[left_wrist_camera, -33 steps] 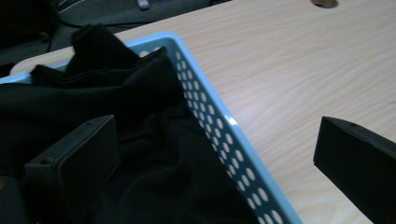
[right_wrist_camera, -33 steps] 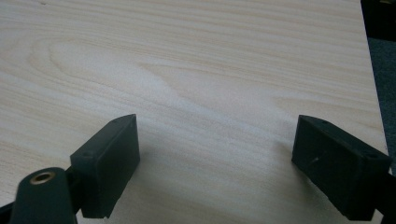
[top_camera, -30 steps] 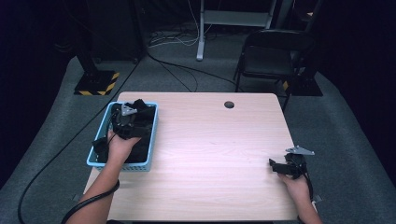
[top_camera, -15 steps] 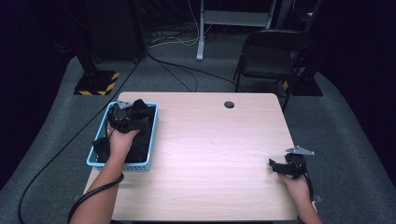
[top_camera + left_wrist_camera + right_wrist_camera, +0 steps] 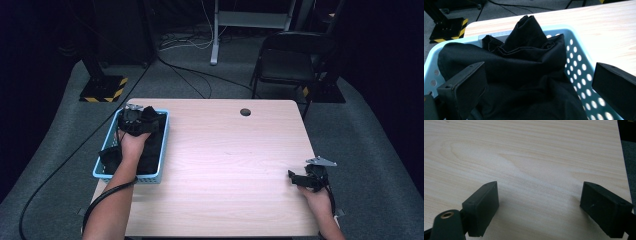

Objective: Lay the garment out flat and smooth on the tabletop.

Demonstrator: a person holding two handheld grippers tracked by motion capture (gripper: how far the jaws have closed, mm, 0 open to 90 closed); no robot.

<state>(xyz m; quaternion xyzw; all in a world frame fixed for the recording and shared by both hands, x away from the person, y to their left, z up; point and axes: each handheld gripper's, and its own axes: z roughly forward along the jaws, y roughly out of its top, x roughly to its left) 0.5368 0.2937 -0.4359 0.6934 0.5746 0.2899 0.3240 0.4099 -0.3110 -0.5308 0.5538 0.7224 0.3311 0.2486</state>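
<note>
Pale wood grain covers the table (image 5: 230,165), the largest thing in the high view, with a small round hole (image 5: 245,112) near its far edge. Behind the table, on grey carpet, a black folding chair (image 5: 287,60) stands at the far right, and a black stand with a yellow-and-black striped base (image 5: 102,89) sits at the far left, with cables trailing across the floor between them.

At the table's left side lies a light blue plastic basket (image 5: 165,131) with rows of round holes in its walls. It holds a crumpled black cloth (image 5: 150,150), which fills most of the basket; in the left gripper view the cloth (image 5: 524,65) is heaped in folds, and one peak rises above the basket's (image 5: 576,62) far rim.

The person's left forearm reaches in over the basket, and the left gripper (image 5: 134,119) hovers over the far end of the cloth. In the left gripper view its two black jaws stand wide apart, one on each side of the heap, just above the fabric and not clamped on it.

The right gripper (image 5: 300,179) rests low at the table's near right corner, well apart from the basket. In the right gripper view its jaws are likewise spread wide, with bare wood (image 5: 529,170) between them and nothing held.
</note>
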